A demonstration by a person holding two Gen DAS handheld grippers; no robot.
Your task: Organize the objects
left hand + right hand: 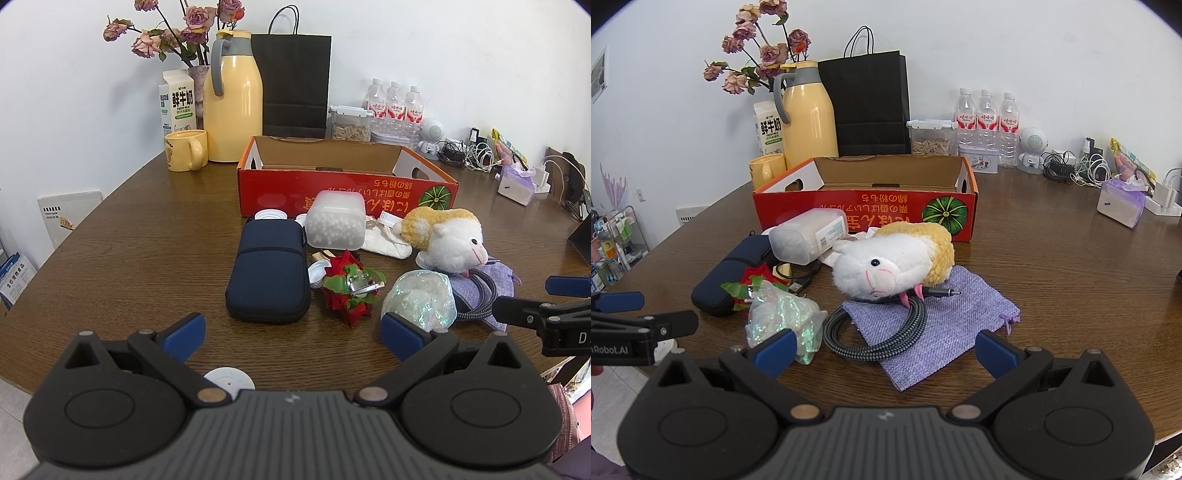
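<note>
- Both tools are spread wide and hold nothing: the left tool (291,332) faces the navy pouch (269,273), the right tool (886,349) hovers over the braided cable (886,332).
- The clutter lies loose on the bench (1052,295), so sorting looks barely begun.
- The red box (864,206) behind appears empty; the next move probably calls for closing on one nearby item.

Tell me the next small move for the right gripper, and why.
Probably ease the right gripper forward and down onto the braided cable. Its jaws stand open and empty, the cable coil lies right between them on the purple pouch, and the red box behind looks empty.
</note>
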